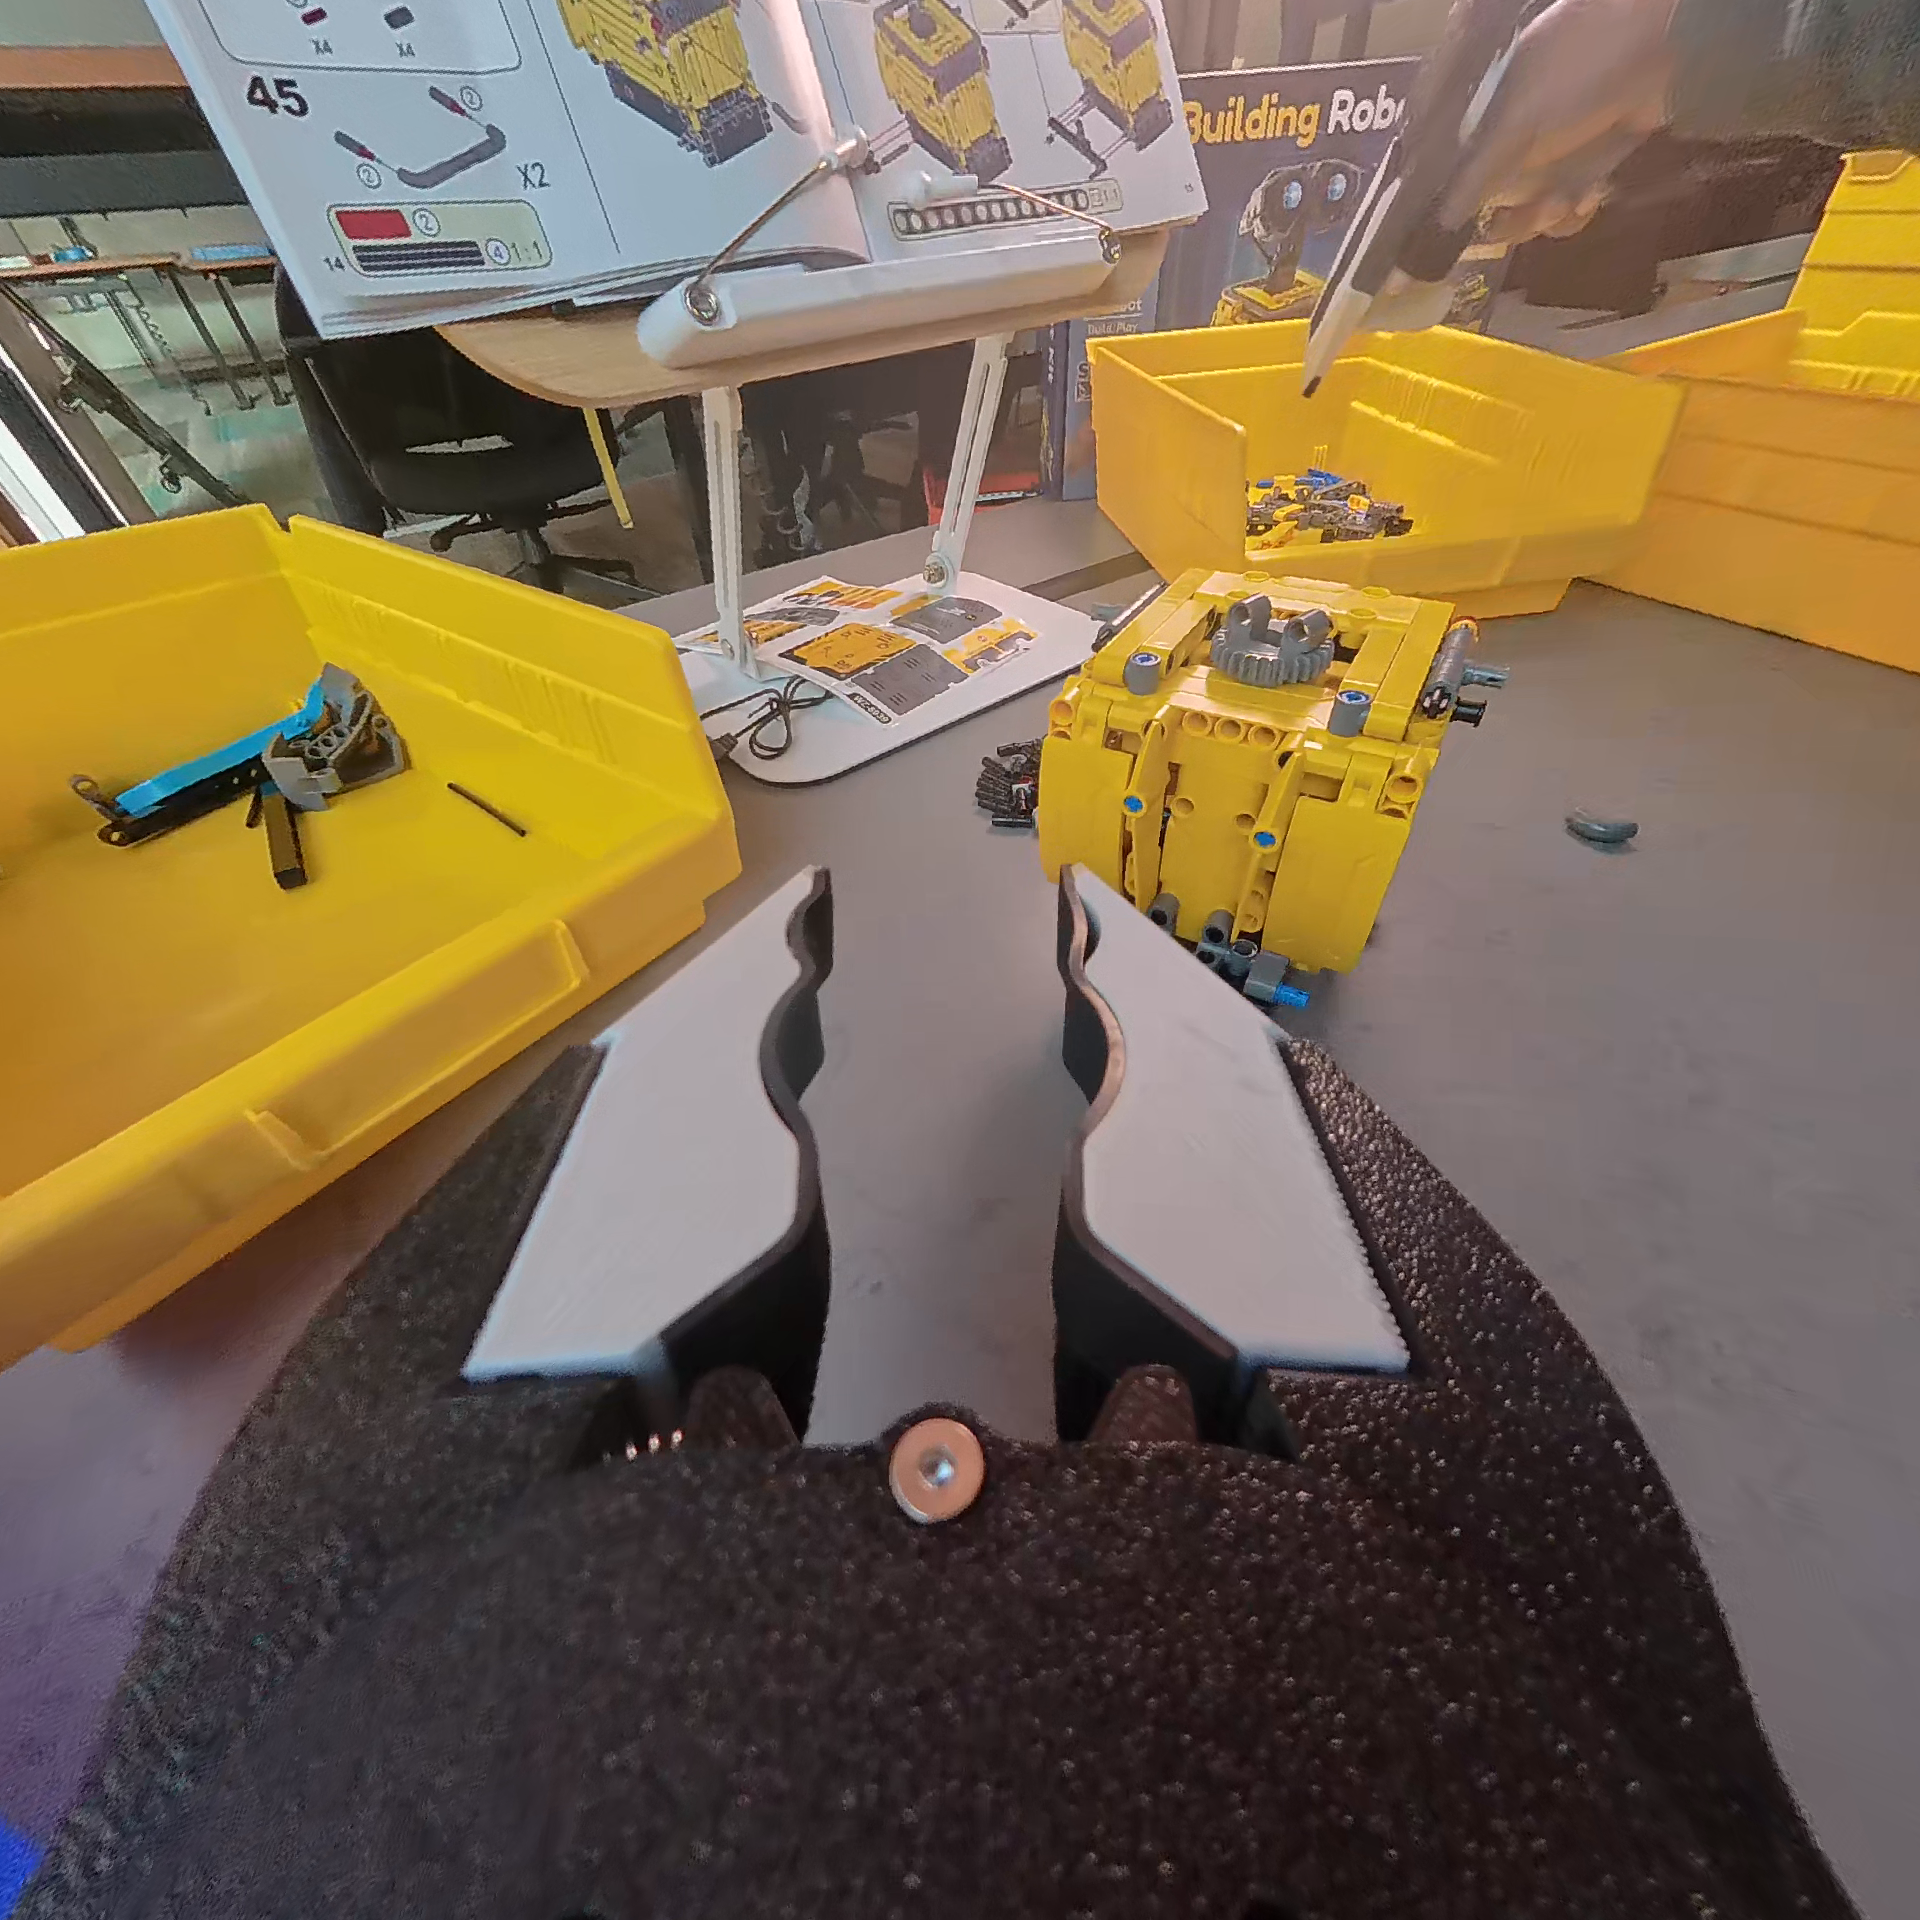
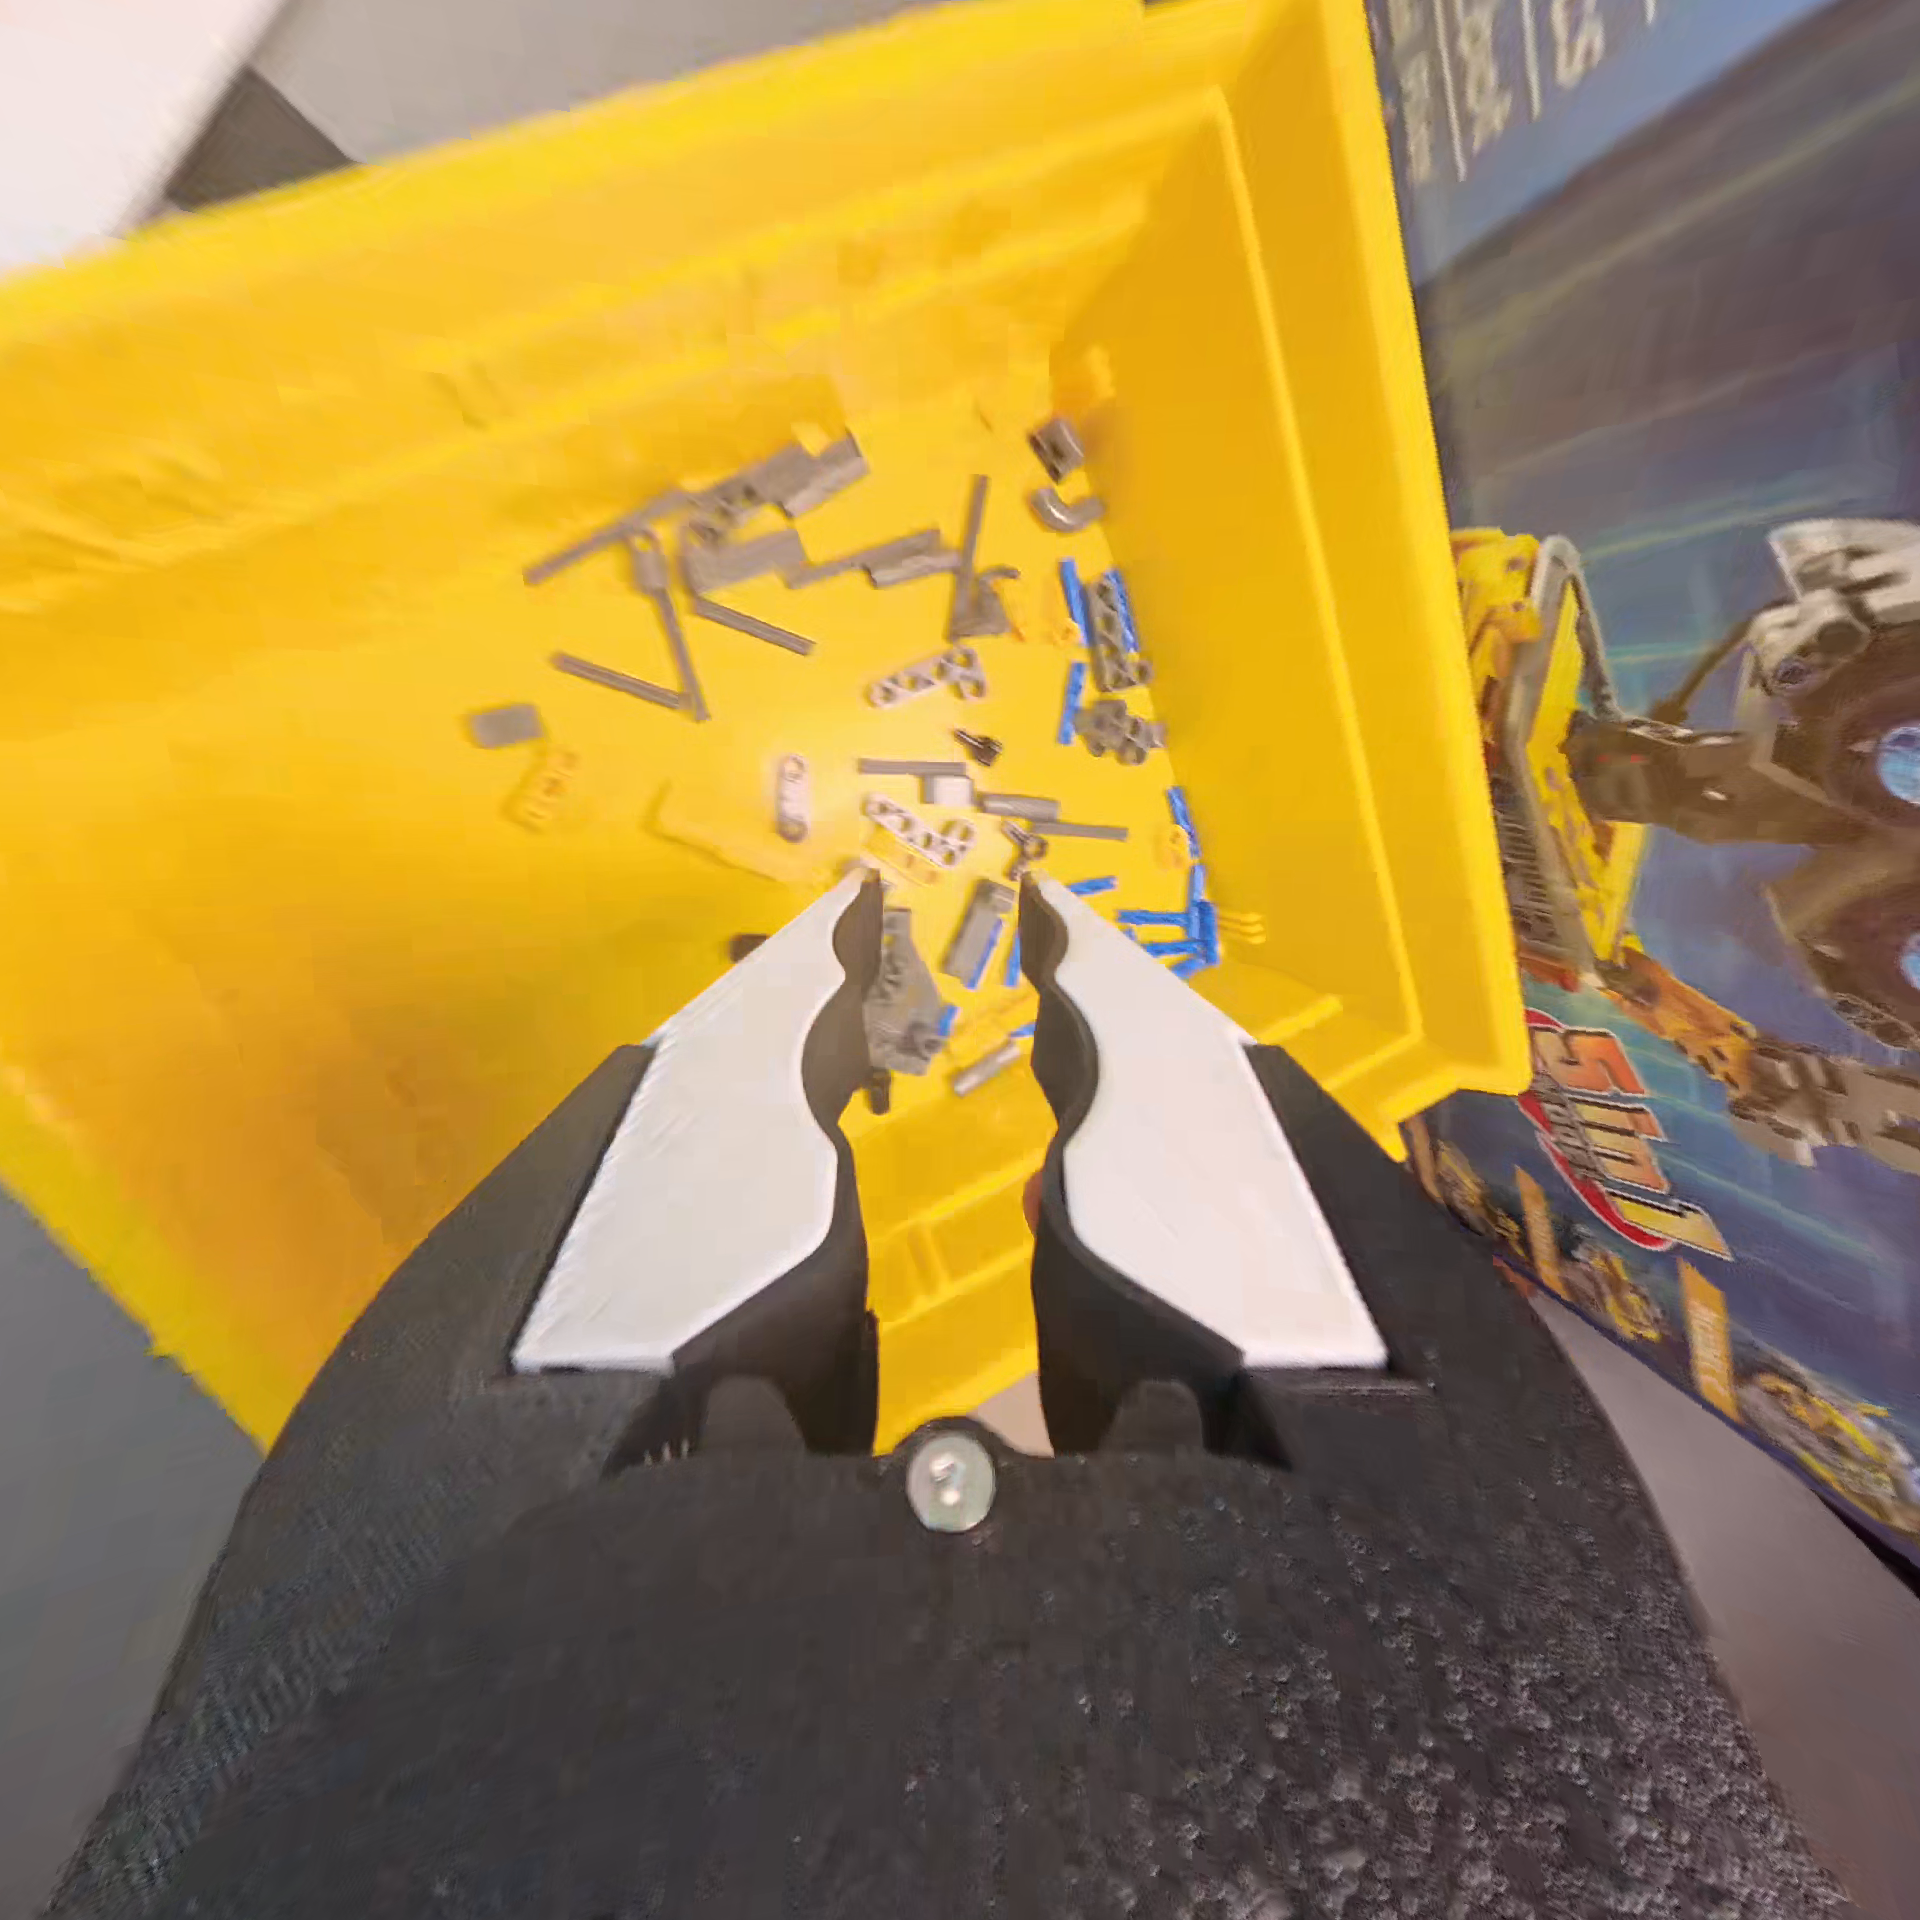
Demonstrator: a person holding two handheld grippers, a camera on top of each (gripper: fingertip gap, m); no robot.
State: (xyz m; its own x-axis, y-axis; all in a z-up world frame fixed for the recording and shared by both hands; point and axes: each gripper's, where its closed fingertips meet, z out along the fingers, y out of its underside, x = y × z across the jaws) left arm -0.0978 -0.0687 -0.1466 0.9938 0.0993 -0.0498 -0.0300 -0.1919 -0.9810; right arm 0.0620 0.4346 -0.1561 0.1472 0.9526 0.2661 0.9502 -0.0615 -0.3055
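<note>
Black gripper body fills the near edge of both wrist views. Left gripper (image 1: pixel 943 904) hangs low over the grey table (image 1: pixel 1558 1143), fingers spread apart, nothing between them; it points level and forward, tips just beside the lower front of the yellow brick model (image 1: pixel 1236 800). Yellow bin (image 1: pixel 582 665) with a blue-and-grey subassembly (image 1: pixel 249 769) sits to its left. Instruction booklet (image 1: pixel 675 114) on a white stand (image 1: pixel 883 281) stands behind.

Right gripper (image 2: pixel 948 878) tilts down into the far yellow parts bin (image 2: pixel 1288 623), fingers parted and empty, a grey connector piece (image 2: pixel 902 997) lying between them; contact unclear, view is blurred. Loose grey and blue pieces (image 2: pixel 1101 644) crowd the tips, printed box (image 2: pixel 1662 727) beside the bin.

Judgement: for a clean pick, straddle one piece only, stay clear of neighbours, close slowly once steady.
</note>
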